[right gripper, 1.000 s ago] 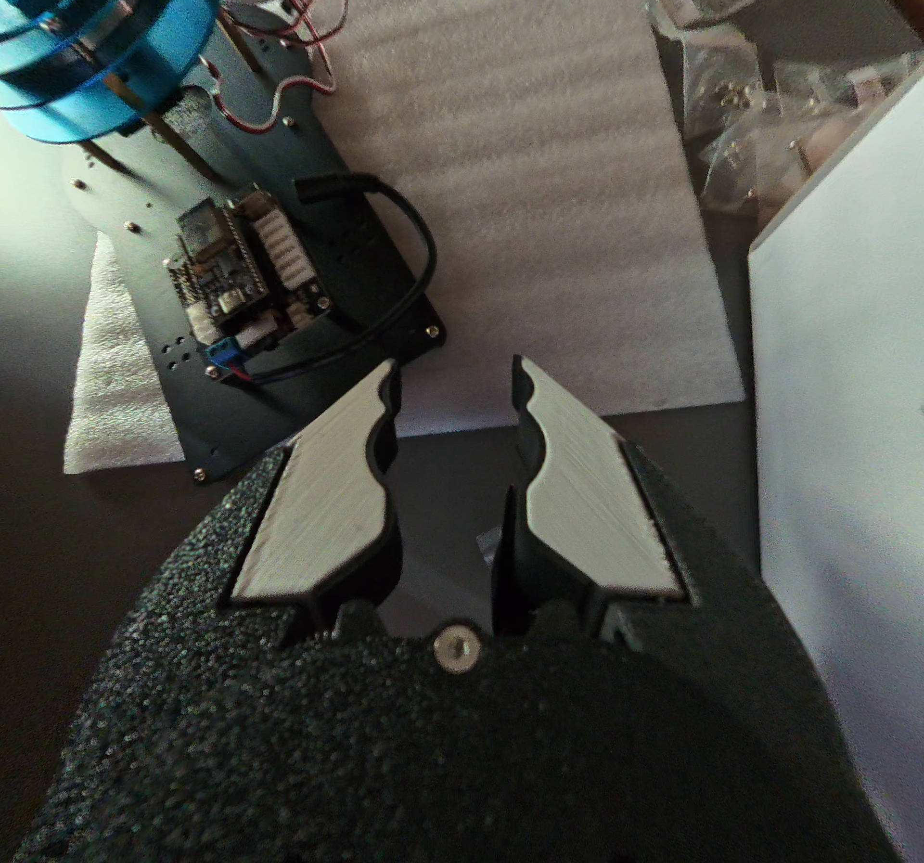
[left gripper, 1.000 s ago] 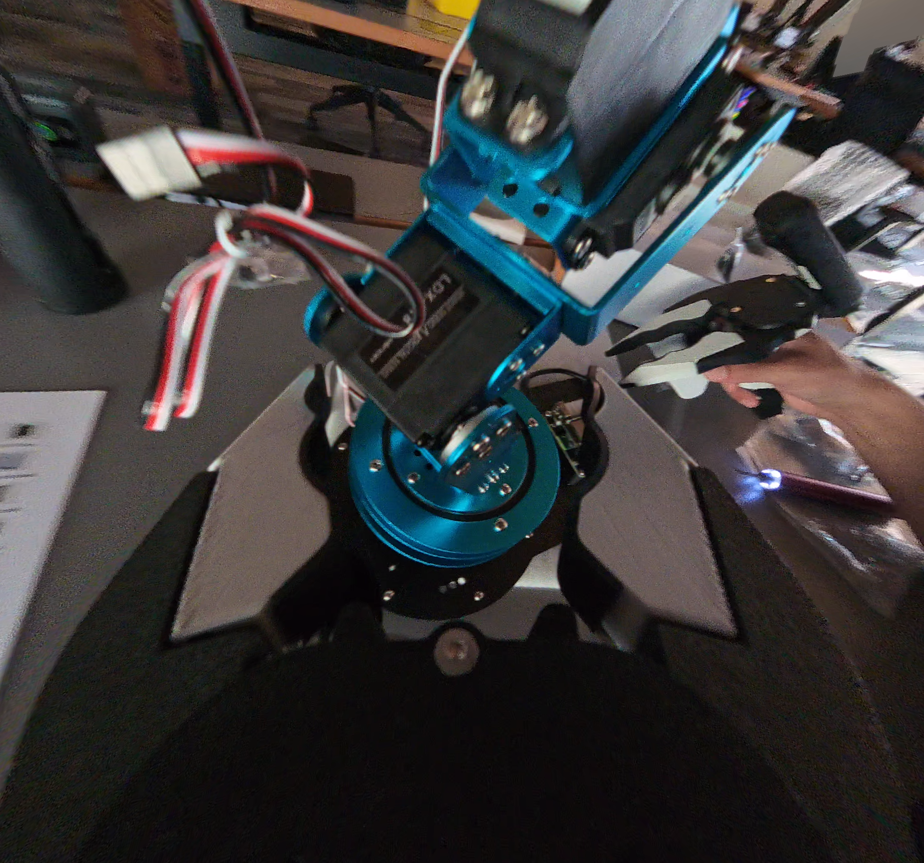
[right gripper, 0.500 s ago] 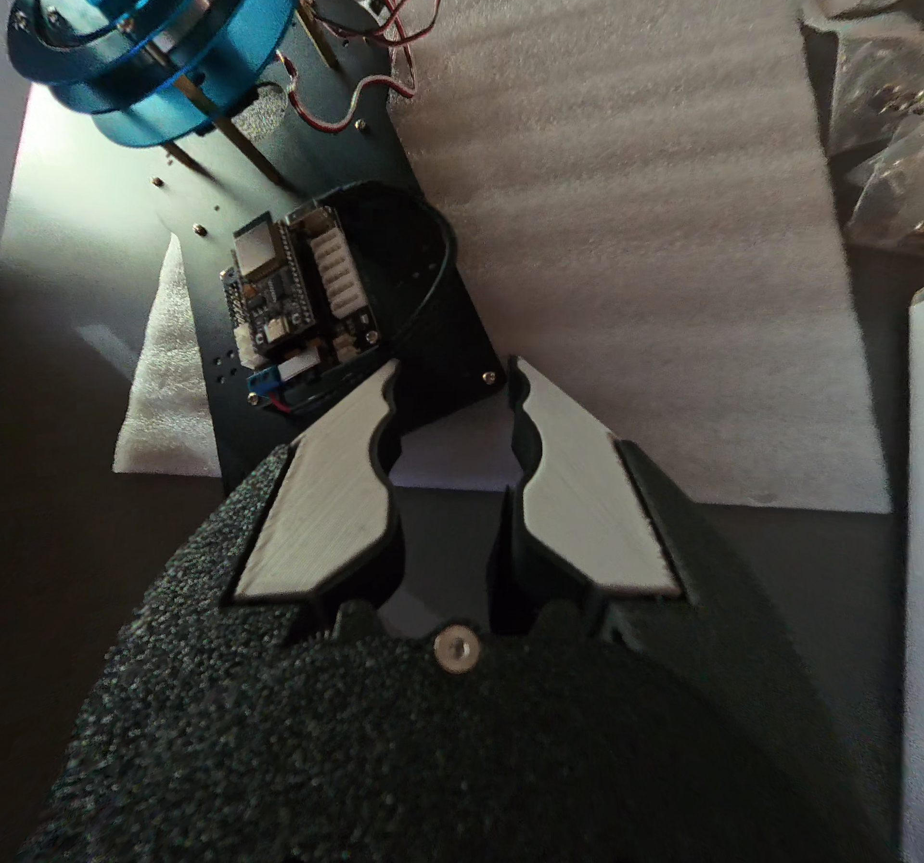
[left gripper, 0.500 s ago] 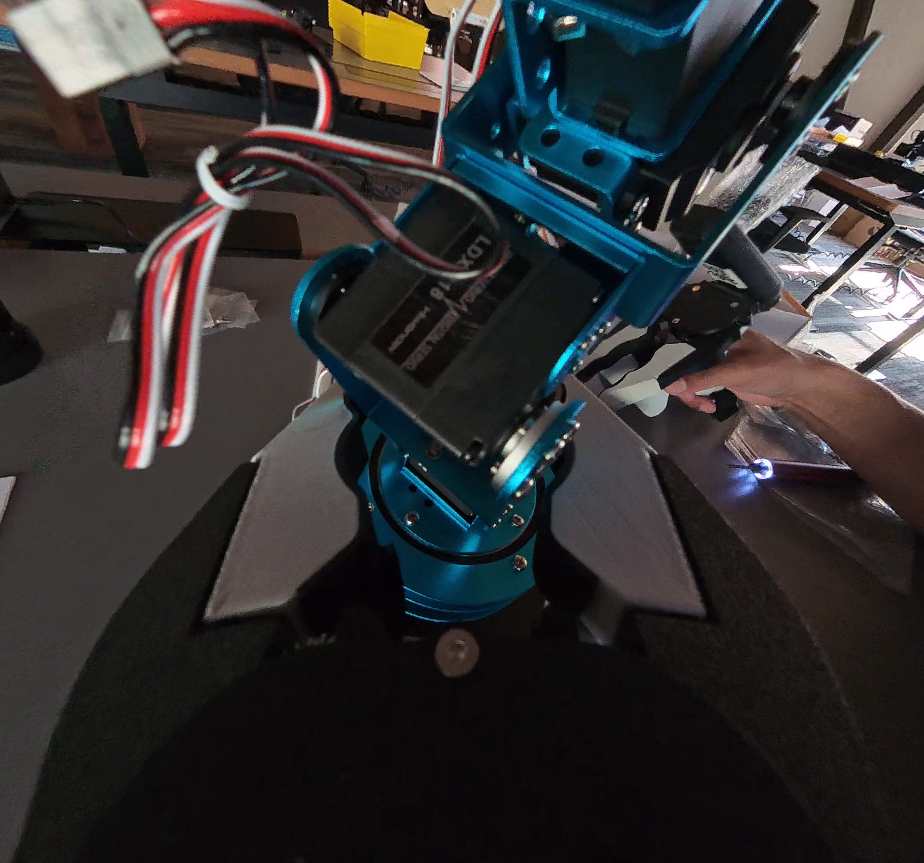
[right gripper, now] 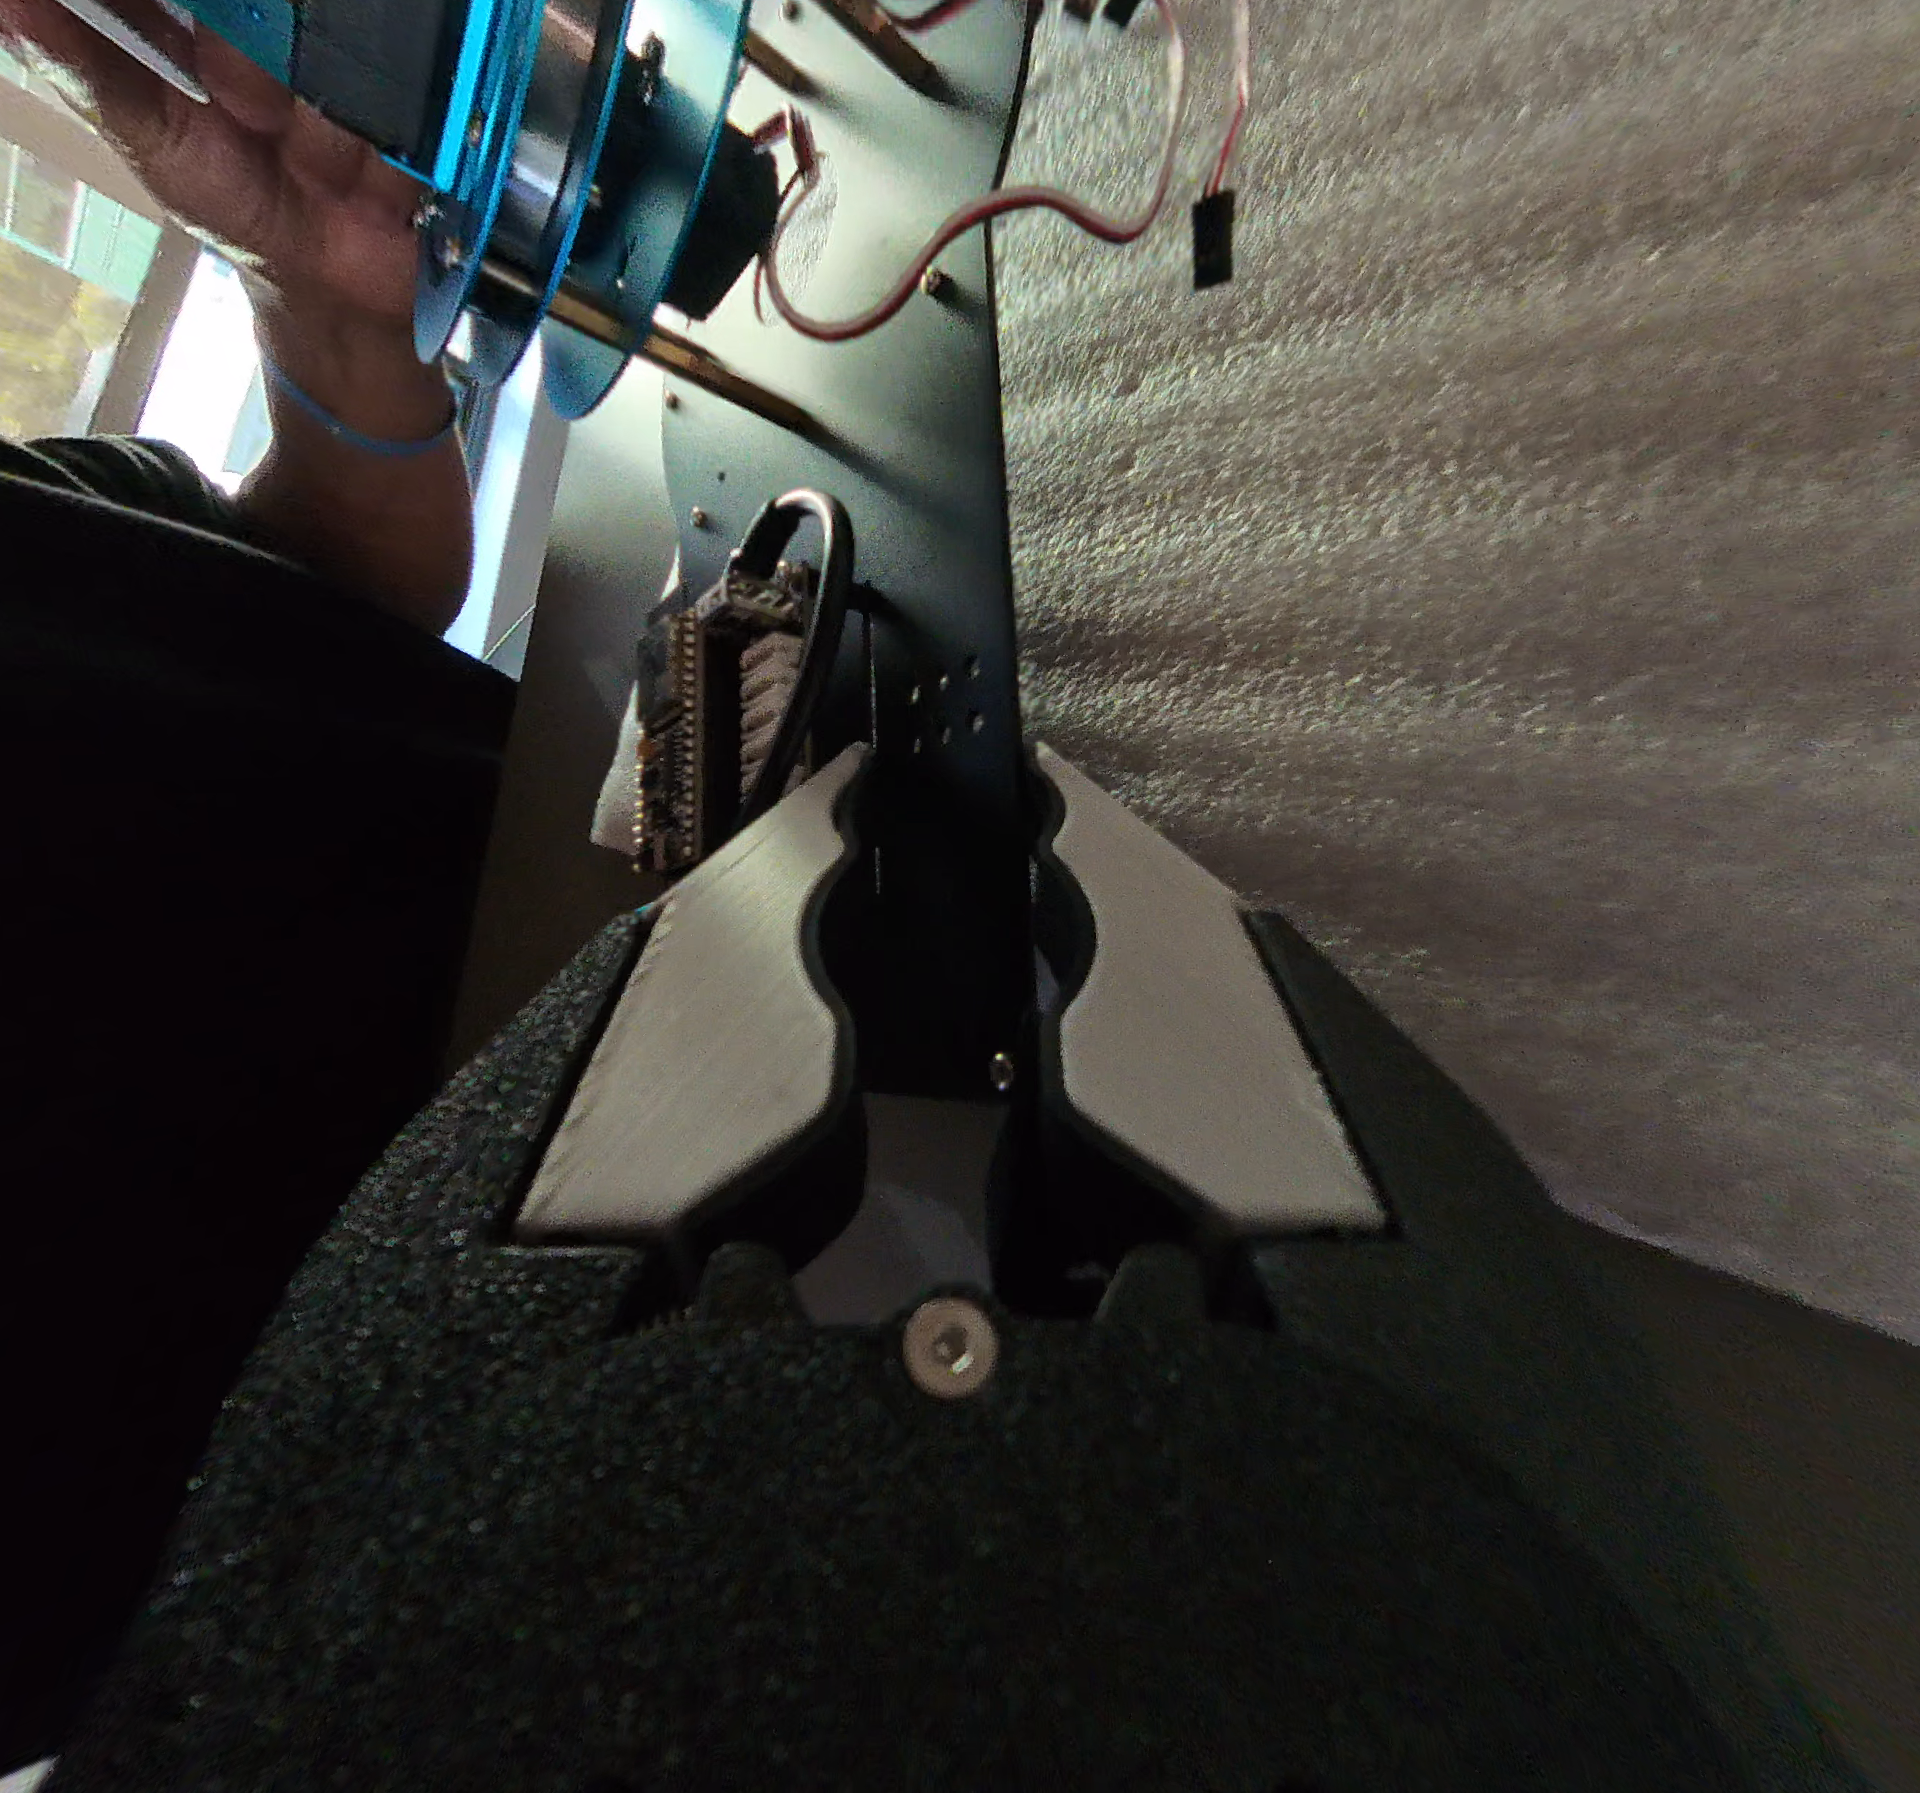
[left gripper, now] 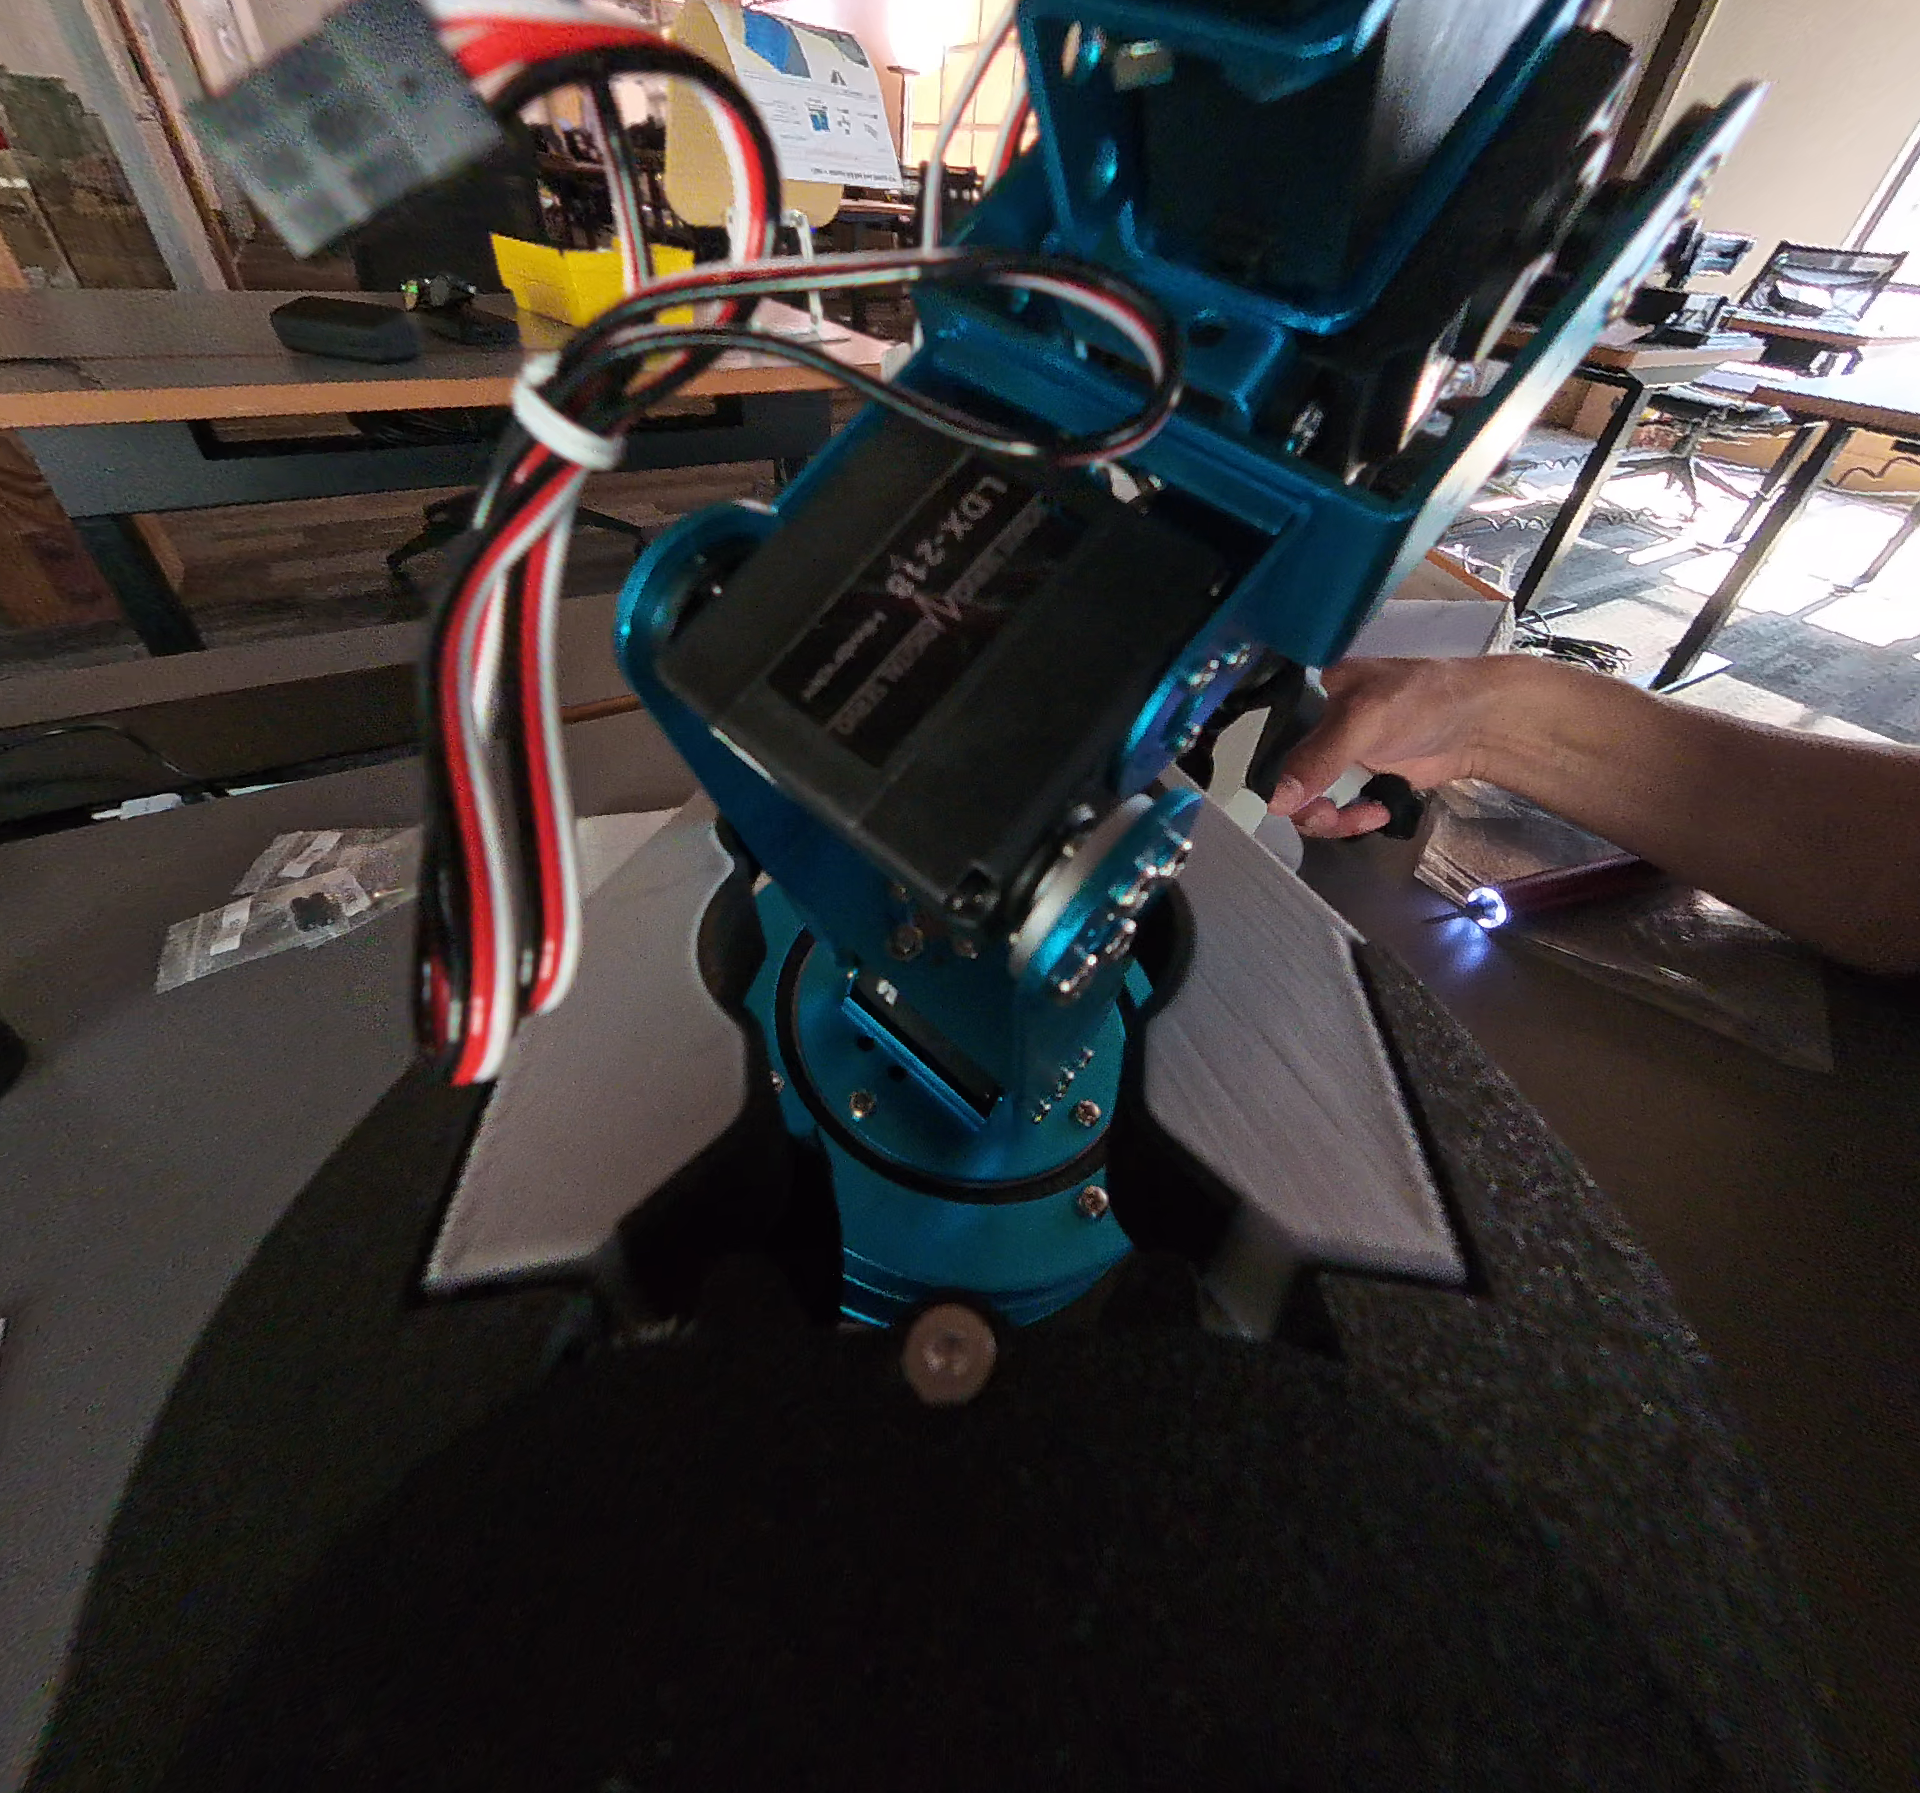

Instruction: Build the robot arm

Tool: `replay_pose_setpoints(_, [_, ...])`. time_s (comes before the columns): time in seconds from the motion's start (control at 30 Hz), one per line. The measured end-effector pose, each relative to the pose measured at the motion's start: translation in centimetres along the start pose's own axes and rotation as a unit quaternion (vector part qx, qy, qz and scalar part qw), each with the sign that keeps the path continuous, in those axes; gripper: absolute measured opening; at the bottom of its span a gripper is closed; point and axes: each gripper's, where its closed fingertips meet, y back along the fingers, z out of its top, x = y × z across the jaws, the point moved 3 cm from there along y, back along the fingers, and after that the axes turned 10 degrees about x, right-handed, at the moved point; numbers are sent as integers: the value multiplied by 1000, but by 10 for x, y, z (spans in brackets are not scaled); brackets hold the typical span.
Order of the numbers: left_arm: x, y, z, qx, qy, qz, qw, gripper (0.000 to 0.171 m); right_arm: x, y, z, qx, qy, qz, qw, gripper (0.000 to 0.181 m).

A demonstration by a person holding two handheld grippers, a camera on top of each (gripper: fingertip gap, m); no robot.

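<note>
A blue metal robot arm (left gripper: pixel 935 642) with black servos stands on a blue round base (left gripper: pixel 966 1141). My left gripper (left gripper: pixel 951 912) is shut on that round base, one finger on each side. Red, white and black wires (left gripper: pixel 488 704) hang from the arm at the left. In the right wrist view my right gripper (right gripper: pixel 948 767) is shut on the edge of the arm's black base plate (right gripper: pixel 925 393), next to a circuit board (right gripper: pixel 686 735). The blue discs (right gripper: pixel 582 133) sit at the top left, in front of a person's hand (right gripper: pixel 312 216).
A white foam sheet (right gripper: pixel 1507 496) fills the right of the right wrist view. A person's hand (left gripper: pixel 1382 735) shows behind the arm. A pen-like tool with a lit tip (left gripper: pixel 1486 909) and small parts bags (left gripper: pixel 281 902) lie on the grey table. A yellow box (left gripper: pixel 582 278) sits on a far table. About 20 cm separates my left fingertips from my right.
My right gripper moved forward and closed on the black plate's edge. The plate now stands on edge in its view. The left view has tilted up, with the arm still held.
</note>
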Motion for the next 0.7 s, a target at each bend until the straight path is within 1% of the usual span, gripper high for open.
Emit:
replay_pose_setpoints(0.1, [3, 1, -1, 2, 2, -18, 1000, 69, 4, -5, -5, 23, -34, 32, 999, 21])
replay_pose_setpoints(0.23, [5, 5, 7, 4, -9, -51, 999, 65, 17, 2, -6, 6, -101, 94, 990, 9])
replay_pose_setpoints(0.3, [4, 8, 19, -3, -29, -70, 997, 65, 29, 10, -5, -14, -118, 115, 986, 5])
replay_pose_setpoints(0.37, [4, 9, 37, 1, -36, -97, 995, 65, 44, 19, -2, -43, -132, 144, 980, 2])
replay_pose_setpoints(0.47, [13, 5, 65, 35, -52, -153, 986, 65, 67, 24, 5, -105, -167, 181, 964, 0])
replay_pose_setpoints(0.53, [22, 1, 77, 71, -81, -204, 973, 65, 79, 12, 8, -151, -194, 175, 953, 0])
replay_pose_setpoints(0.57, [26, -3, 80, 90, -97, -237, 962, 65, 86, 2, 9, -167, -203, 176, 949, 0])
replay_pose_setpoints(0.63, [37, -12, 82, 128, -121, -297, 939, 66, 94, -20, 12, -191, -222, 186, 938, 1])
replay_pose_setpoints(0.7, [49, -27, 78, 166, -135, -343, 915, 66, 96, -40, 16, -199, -224, 173, 938, 2])
